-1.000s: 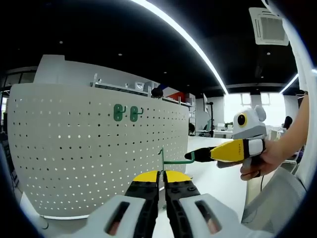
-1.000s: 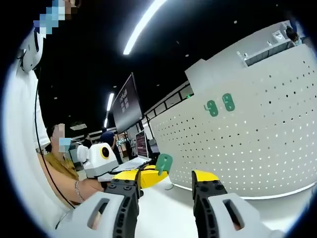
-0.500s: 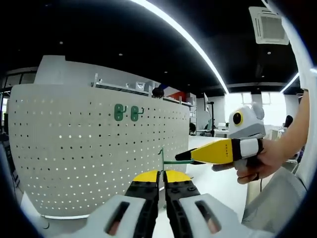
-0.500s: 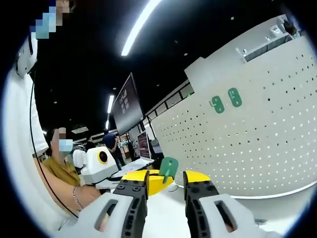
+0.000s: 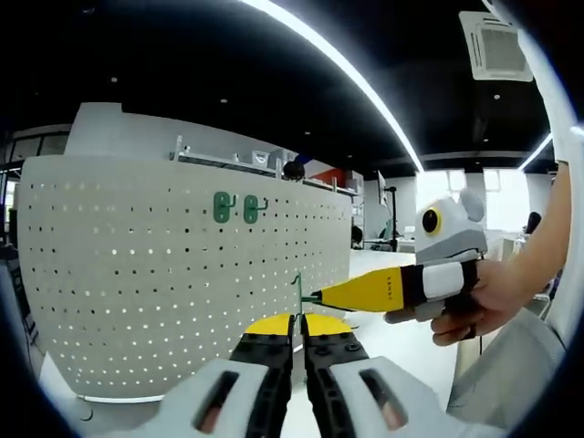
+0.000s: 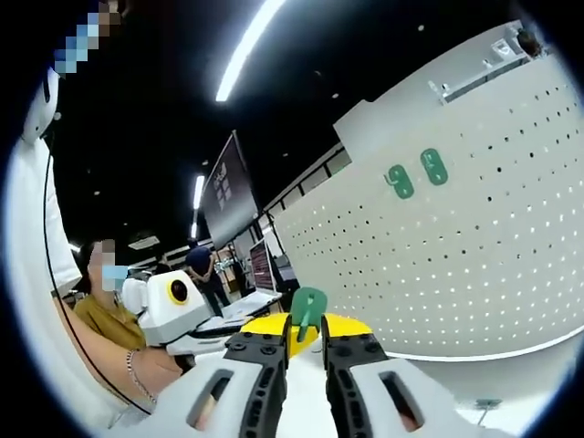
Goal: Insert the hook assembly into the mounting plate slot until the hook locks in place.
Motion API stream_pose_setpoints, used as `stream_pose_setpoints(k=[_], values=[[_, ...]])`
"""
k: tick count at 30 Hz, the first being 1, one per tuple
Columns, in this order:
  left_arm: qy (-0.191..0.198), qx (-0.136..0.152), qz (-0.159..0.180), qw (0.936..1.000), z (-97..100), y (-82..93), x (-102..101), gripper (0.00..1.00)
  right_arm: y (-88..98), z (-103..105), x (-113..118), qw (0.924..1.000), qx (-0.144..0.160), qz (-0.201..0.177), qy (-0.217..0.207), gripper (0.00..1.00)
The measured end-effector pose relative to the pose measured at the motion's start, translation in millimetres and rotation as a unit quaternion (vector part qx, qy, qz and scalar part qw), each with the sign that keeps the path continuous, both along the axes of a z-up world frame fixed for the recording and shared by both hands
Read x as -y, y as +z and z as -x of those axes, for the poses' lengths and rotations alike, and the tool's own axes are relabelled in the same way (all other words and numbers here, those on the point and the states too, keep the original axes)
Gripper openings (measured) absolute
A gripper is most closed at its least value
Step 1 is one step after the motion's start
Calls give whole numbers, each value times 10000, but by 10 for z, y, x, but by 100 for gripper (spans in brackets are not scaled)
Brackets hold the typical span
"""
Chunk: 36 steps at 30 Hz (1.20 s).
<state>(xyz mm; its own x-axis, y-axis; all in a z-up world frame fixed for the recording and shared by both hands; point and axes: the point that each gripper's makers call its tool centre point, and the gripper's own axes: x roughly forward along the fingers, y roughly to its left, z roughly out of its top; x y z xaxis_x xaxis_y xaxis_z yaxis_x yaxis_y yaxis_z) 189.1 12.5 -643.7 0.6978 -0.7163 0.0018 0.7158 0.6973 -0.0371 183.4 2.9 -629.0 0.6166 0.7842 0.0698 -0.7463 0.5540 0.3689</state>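
A small green hook assembly (image 5: 297,290) stands edge-on between my left gripper's (image 5: 297,321) jaws, which are shut on it. My right gripper (image 5: 324,297) comes in from the right and its yellow jaws are closed on the hook's wire arm. In the right gripper view the green hook plate (image 6: 308,308) sits pinched between my right gripper's (image 6: 303,339) nearly closed jaws, with the left gripper's (image 6: 270,323) yellow jaws just behind it. The white perforated mounting plate (image 5: 137,292) stands upright behind, carrying two green hooks (image 5: 235,207). That plate (image 6: 474,246) and those two hooks (image 6: 415,173) lie to the right.
A person's hand (image 5: 474,306) holds the right gripper. A seated person (image 6: 102,315), a dark monitor (image 6: 228,196) and a laptop (image 6: 261,266) are at the left. The white table (image 6: 520,379) runs under the plate.
My right gripper has moved left toward the held hook, and its jaws have closed from wide open onto it. The left gripper has stayed still, shut on the hook.
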Motion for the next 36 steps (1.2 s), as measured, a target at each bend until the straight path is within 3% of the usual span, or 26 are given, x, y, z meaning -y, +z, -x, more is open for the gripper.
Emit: stream_pose_setpoints(k=[10,29,36], values=[[-1,7,-3,10000,-3,4,14,3,-15,-29,-48,10000,-28,38,-17,3],[82,13,-39,10000,-15,-4,-2,3,-24,-60,-59,9994,-270,-82,-221,1],[74,12,-21,10000,-7,5,6,3,-15,-54,-55,9995,-231,-73,-220,1]])
